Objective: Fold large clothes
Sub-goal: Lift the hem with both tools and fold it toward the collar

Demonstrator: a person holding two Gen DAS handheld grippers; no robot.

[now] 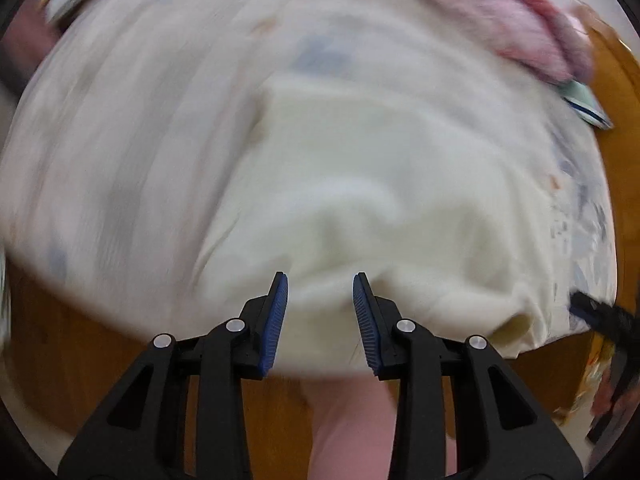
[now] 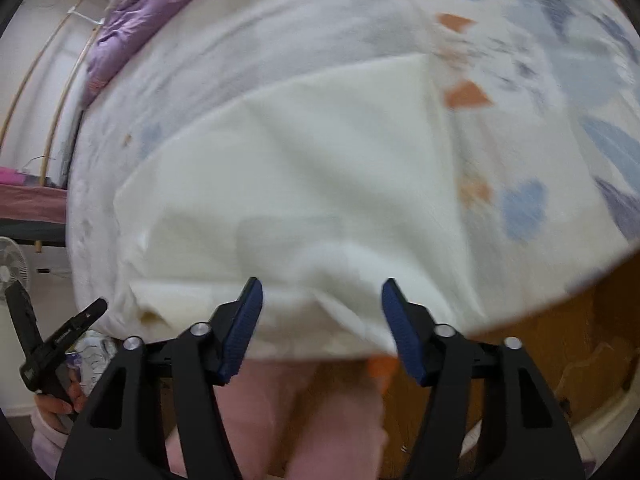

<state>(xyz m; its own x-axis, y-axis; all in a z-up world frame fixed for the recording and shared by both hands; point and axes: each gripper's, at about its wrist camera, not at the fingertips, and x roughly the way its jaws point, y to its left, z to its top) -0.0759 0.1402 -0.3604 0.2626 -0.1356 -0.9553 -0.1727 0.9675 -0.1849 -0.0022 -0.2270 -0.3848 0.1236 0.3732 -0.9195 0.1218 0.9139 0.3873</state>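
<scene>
A cream-white garment (image 1: 360, 184) lies flat on a bed with a white patterned sheet (image 1: 120, 140). Its near hem hangs at the bed's front edge. My left gripper (image 1: 320, 280) is open, its blue pads on either side of the hem, not closed on it. The garment also shows in the right wrist view (image 2: 304, 184). My right gripper (image 2: 322, 286) is open just in front of the garment's near edge. The left gripper (image 2: 60, 344) shows at the lower left of the right wrist view, beside the garment's left corner. Both views are motion-blurred.
A pink-purple quilt (image 1: 532, 28) is bunched at the bed's far side, also seen in the right wrist view (image 2: 136, 20). The wooden bed frame (image 1: 80, 344) runs below the sheet. A fan (image 2: 12, 264) stands at the left. The person's pink-clad legs (image 2: 288, 412) are below.
</scene>
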